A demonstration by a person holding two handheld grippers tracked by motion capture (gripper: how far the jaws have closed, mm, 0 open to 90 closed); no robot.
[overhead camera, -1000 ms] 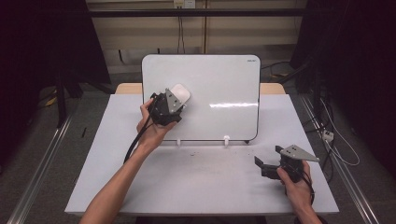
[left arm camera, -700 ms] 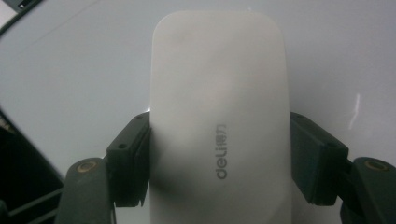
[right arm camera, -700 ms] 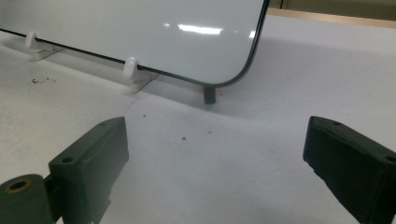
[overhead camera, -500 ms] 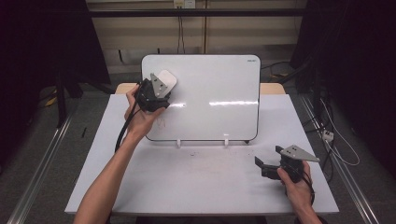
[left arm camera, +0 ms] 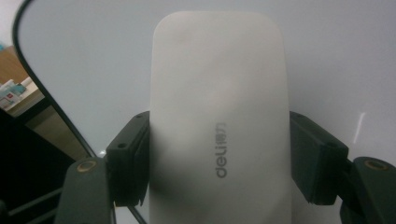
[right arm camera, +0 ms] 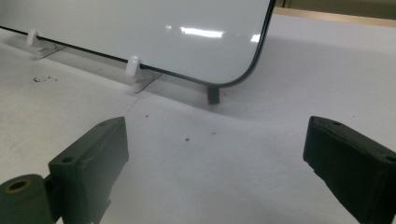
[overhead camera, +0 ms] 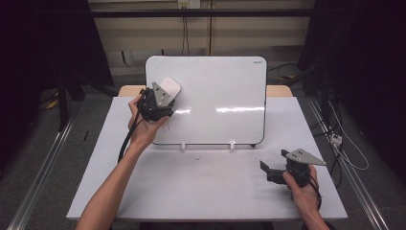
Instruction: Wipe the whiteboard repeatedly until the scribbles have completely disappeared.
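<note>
I had the left gripper raised against the upper left part of the white rectangular whiteboard with its thin black rim, which stood upright on two small white clip feet at the far half of the desk, a flat surface with a pale grey top. Its jaws were clamped on the white, rounded plastic board eraser, one black pad pressing each long side, and in the left gripper view the grey "deli" lettering ran along the eraser's back with the glossy board close behind it. From the high view the eraser sat near the board's top left corner, tilted, apparently against the writing surface, though I could not tell for certain that it touched. My left hand held that gripper from below, its black cable trailing down beside the forearm. The right gripper rested low over the desk's near right corner, well apart from the board, its jaws standing wide with nothing between them; past them I saw the board's lower corner and a few dark specks on the desk.
</note>
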